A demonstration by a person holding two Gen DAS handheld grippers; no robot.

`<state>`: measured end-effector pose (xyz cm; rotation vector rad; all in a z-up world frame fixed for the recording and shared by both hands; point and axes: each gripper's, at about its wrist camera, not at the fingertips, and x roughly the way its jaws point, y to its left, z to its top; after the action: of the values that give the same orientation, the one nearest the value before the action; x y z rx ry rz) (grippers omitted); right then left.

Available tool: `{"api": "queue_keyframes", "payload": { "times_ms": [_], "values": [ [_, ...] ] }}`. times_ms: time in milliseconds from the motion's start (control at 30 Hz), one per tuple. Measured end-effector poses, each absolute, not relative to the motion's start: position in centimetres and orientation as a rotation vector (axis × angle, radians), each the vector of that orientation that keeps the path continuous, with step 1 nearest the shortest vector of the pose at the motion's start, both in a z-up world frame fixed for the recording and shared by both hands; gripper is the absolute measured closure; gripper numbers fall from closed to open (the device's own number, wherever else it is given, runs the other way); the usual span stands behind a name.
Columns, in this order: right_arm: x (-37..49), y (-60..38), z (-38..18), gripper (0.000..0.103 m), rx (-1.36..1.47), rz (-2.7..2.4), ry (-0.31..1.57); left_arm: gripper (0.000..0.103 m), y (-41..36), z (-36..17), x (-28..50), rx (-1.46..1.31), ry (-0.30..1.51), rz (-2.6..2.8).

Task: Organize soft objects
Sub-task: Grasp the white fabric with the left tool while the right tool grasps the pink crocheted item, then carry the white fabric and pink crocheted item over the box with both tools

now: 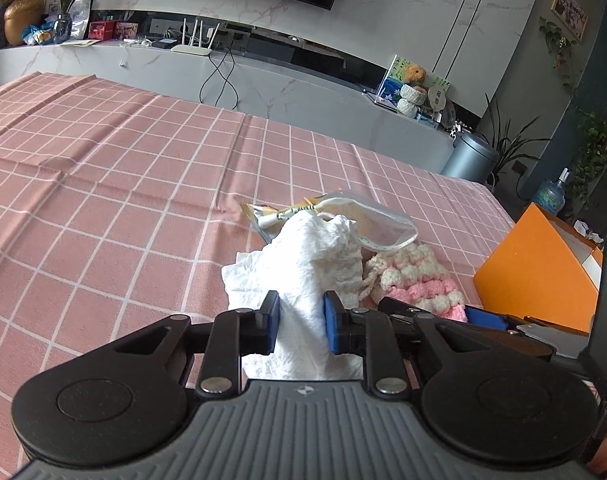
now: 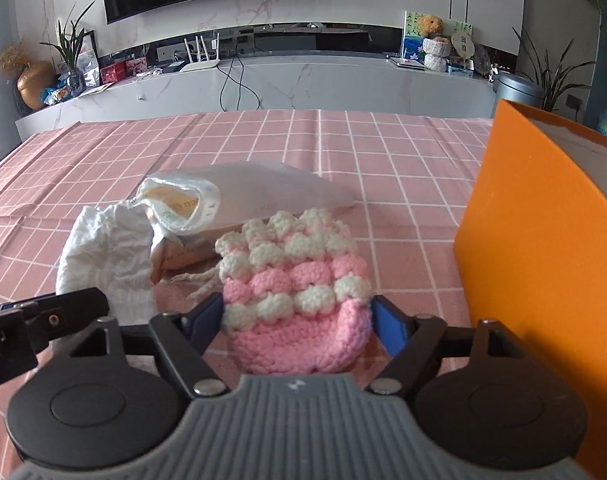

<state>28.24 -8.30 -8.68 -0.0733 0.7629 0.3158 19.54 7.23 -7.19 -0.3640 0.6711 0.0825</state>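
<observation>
My left gripper is shut on a crumpled white cloth, its blue pads pinching the near end. The cloth lies left of the pouch in the right wrist view. A pink and white knitted pouch rests on the tablecloth between the wide-spread jaws of my right gripper. The pads stand at its two sides without squeezing it. Seen from the left wrist, the pouch lies right of the cloth. Behind both lies a translucent mesh bag with a yellow packet inside.
An orange box stands close on the right, its wall next to the right gripper. The pink checked tablecloth stretches far to the left and back. Beyond the table are a white TV bench, a grey bin and plants.
</observation>
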Motion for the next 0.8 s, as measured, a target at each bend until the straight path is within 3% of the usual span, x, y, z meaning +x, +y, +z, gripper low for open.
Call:
{"api": "queue_keyframes", "payload": {
  "times_ms": [300, 367, 567, 800],
  "values": [
    [26.5, -8.4, -8.0, 0.061, -0.118, 0.323, 0.76, 0.077, 6.8, -6.9, 18.8, -0.353, 0.673, 0.073],
    [25.4, -8.6, -7.3, 0.076, -0.137, 0.317, 0.734, 0.077, 6.6, -6.4, 18.4, -0.344, 0.664, 0.072],
    [23.1, -10.0, -6.5, 0.082, -0.134, 0.342, 0.754, 0.077, 5.9, -5.8, 17.1, -0.334, 0.665, 0.059],
    [19.1, -12.0, -4.4, 0.083, -0.121, 0.373, 0.724, 0.077, 5.2, -5.0, 15.1, -0.325, 0.67, 0.047]
  ]
}}
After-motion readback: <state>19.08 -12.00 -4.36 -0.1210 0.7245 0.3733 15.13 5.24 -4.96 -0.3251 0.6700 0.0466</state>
